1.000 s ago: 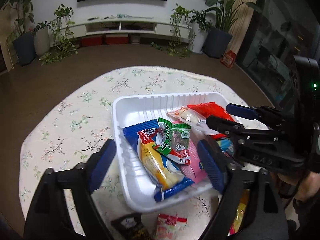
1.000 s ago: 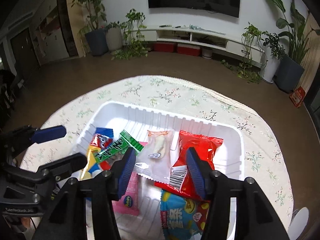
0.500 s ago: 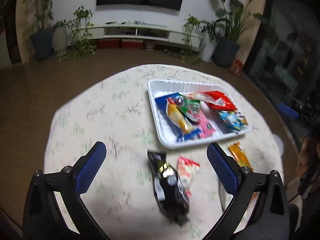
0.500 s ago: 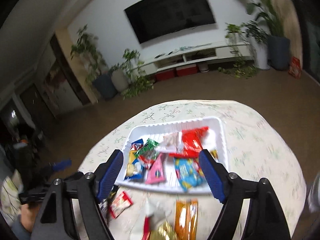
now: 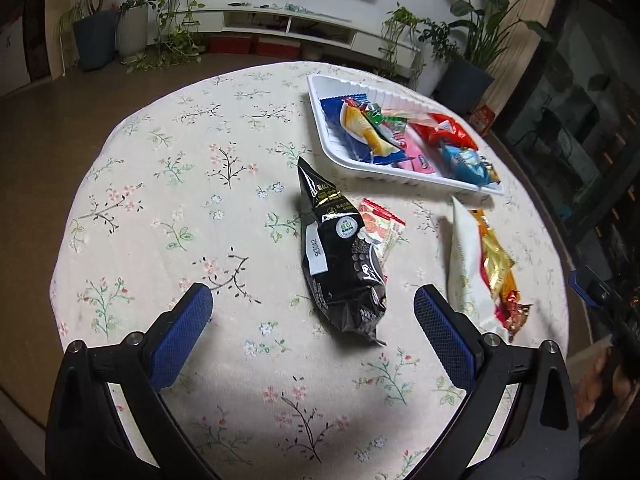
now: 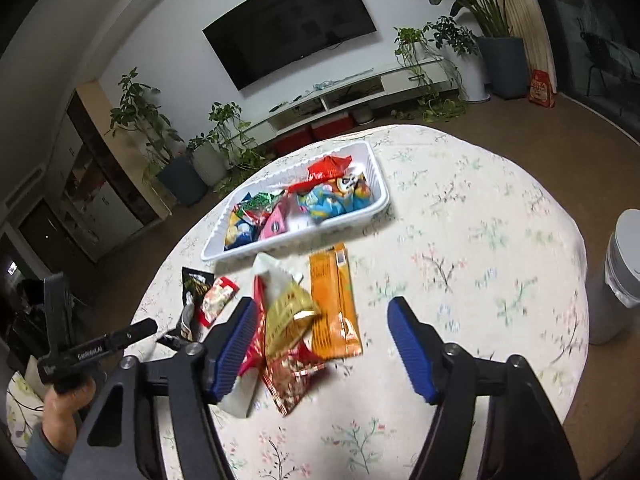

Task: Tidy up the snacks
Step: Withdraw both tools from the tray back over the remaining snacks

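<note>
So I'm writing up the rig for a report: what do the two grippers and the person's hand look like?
Both the left gripper and the right gripper have black angular frames with silver screws and two fingers faced with textured blue pads. In the right view, the left one shows white lettering on its black body, and the bare hand below it has a grey-blue cuff.

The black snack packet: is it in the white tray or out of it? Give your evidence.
Out. The black snack packet lies flat on the floral tablecloth, short of the white tray, partly overlapping a small red-and-white packet.
</note>
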### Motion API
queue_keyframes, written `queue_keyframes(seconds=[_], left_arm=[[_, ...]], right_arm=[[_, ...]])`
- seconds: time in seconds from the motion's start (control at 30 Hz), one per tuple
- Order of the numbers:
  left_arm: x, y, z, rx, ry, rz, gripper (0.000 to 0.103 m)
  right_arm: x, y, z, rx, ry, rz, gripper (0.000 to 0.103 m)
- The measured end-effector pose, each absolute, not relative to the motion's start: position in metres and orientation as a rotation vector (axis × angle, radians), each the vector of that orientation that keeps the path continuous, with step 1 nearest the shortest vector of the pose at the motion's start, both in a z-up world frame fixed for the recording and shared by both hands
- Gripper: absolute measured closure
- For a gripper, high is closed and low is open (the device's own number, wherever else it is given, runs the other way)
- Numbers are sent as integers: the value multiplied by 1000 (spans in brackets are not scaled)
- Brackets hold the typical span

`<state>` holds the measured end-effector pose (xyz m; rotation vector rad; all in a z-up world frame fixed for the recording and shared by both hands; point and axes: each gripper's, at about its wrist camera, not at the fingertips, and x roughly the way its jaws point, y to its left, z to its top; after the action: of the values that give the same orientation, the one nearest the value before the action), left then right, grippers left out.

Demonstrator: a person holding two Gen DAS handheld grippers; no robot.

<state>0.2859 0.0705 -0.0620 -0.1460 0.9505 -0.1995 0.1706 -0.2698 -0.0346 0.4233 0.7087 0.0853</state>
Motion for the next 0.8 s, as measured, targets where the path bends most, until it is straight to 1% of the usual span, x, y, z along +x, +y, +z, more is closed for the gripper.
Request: queue_keyframes(seconds=[0.17,0.53,0.6,0.63,0.67,0.77,0.8], left_arm=[[310,61,-60,-112,993,-182,1],[356,40,-89,1,1101,-156,2],[360,41,-94,13,1113,-159,6],[362,42,-95,7,1113,-176,15],[362,43,-96,5,1106,-181,19],[361,46,-96,3,1089,-198,31],[361,50,-95,-11,1085,-207,33]], right_arm=[[166,-263,-47,352,713,65,34],[172,-268,-61,391,762,90,34],[173,-266,-63,393,770,97,34],[173,-265,-63,391,771,100,34],[172,-263,-63,383,770,104,34],[172,-261,-63,371,770,111,34],[172,-260,-64,372,774,113,35]])
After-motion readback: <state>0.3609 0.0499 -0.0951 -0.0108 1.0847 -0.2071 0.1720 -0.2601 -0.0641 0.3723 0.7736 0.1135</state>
